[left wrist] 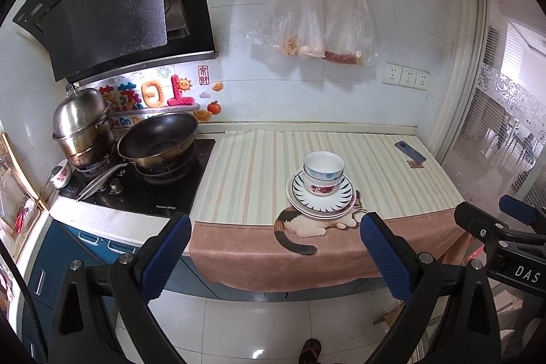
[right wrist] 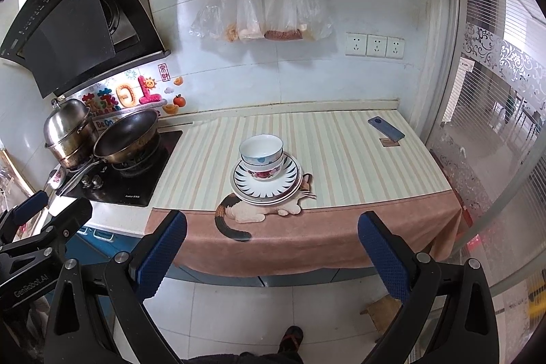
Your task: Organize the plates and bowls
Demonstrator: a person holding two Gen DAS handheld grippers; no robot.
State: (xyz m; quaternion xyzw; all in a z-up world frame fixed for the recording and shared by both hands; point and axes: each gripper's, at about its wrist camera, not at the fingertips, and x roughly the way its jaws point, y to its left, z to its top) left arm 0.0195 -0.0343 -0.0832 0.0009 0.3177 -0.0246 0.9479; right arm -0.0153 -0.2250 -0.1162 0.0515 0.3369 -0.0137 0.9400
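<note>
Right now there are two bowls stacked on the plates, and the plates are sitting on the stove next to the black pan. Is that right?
Not quite. The two bowls are stacked on the plates, but the plates sit on the striped cloth on the counter, partly over the cat picture, not on the stove. The black pan is off to their left. The right wrist view shows it clearly.

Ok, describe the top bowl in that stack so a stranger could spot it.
On the striped counter cloth, right of the stove, plates sit over a cat picture. Two bowls nest on them; the top bowl is white with blue spots, not the red-flowered bowl beneath.
</note>
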